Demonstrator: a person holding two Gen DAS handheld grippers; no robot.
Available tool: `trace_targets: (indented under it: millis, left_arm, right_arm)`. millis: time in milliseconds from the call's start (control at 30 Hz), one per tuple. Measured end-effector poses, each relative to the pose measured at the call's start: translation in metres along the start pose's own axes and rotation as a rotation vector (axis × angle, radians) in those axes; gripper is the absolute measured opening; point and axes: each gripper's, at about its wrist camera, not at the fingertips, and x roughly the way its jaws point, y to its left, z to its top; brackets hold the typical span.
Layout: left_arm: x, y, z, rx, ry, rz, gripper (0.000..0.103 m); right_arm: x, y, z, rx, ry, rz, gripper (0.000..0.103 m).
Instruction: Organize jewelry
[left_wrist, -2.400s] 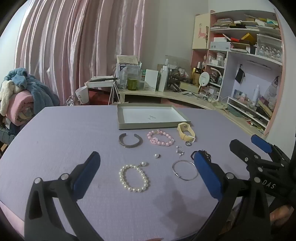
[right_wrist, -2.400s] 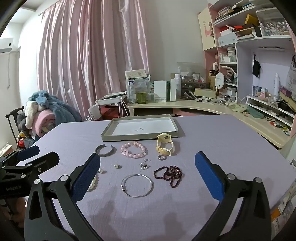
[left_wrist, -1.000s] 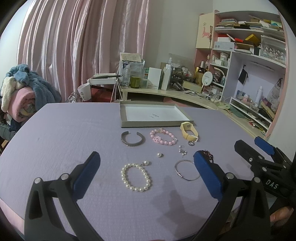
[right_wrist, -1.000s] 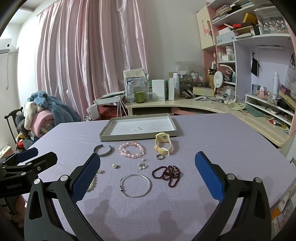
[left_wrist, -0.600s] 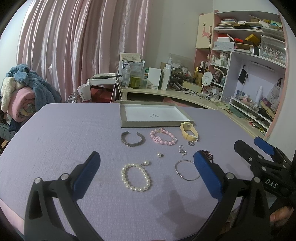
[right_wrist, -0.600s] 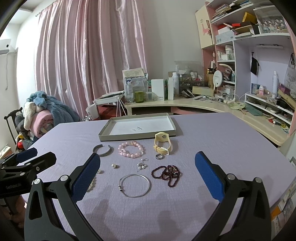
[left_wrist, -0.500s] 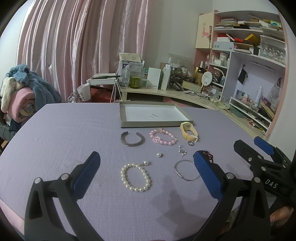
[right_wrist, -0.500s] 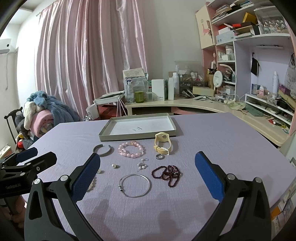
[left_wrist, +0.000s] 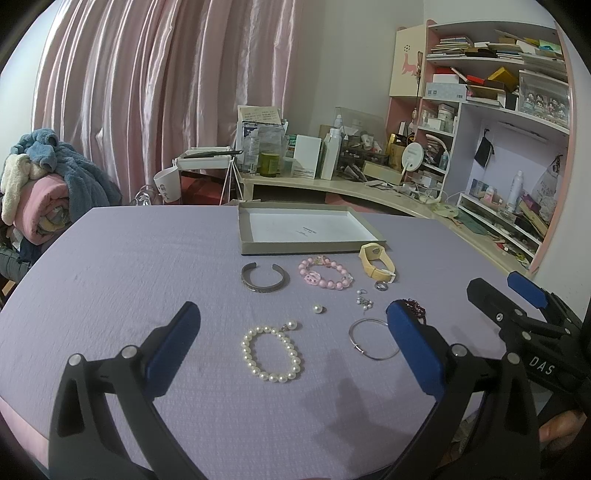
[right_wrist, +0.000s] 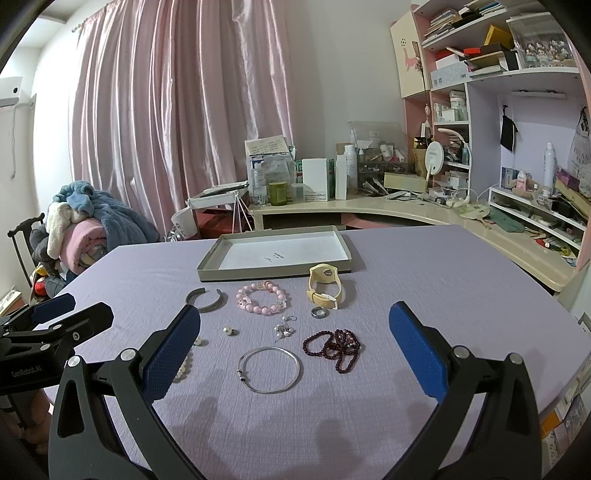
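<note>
Jewelry lies on a lilac table in front of an empty grey tray (left_wrist: 308, 249) (right_wrist: 275, 272). There are a pearl bracelet (left_wrist: 272, 355), a dark cuff (left_wrist: 264, 277) (right_wrist: 205, 300), a pink bead bracelet (left_wrist: 325, 277) (right_wrist: 263, 296), a yellow band (left_wrist: 376, 260) (right_wrist: 324, 287), a thin silver bangle (left_wrist: 373, 339) (right_wrist: 269, 369), a dark red bead strand (right_wrist: 334, 347), a ring (right_wrist: 318, 313), earrings (right_wrist: 284, 329) and a loose pearl (left_wrist: 318, 309). My left gripper (left_wrist: 291, 347) is open above the pearl bracelet. My right gripper (right_wrist: 294, 349) is open above the bangle. Both are empty.
A cluttered desk (right_wrist: 369, 206) and pink shelves (right_wrist: 517, 110) stand behind and to the right. A chair piled with blankets (right_wrist: 81, 229) is at the left. A pink curtain (left_wrist: 147, 92) hangs behind. The table's near edge is just below the grippers.
Both grippers have stayed open and almost still. The views have shifted only slightly, and no jewelry has moved.
</note>
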Motion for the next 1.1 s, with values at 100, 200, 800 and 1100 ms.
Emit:
trace_targets:
  millis: [100, 200, 800, 1100]
  left_arm:
    - [-0.001, 0.0, 0.0, -0.001, 0.001, 0.0, 0.101]
    - [-0.001, 0.0, 0.0, -0.001, 0.001, 0.0, 0.101]
    - [0.01, -0.002, -0.004, 0.002, 0.019, -0.003, 0.101]
    - [0.038, 0.017, -0.007, -0.065, 0.131, 0.072, 0.101]
  right_arm:
    - [0.0, -0.001, 0.0, 0.0, 0.0, -0.001, 0.102]
    - [0.0, 0.0, 0.0, 0.0, 0.0, 0.0, 0.102]
    - [0.008, -0.004, 0.001, 0.011, 0.025, -0.023, 0.102]
    - [0.051, -0.026, -0.009, 0.091, 0.204, -0.057, 0.102]
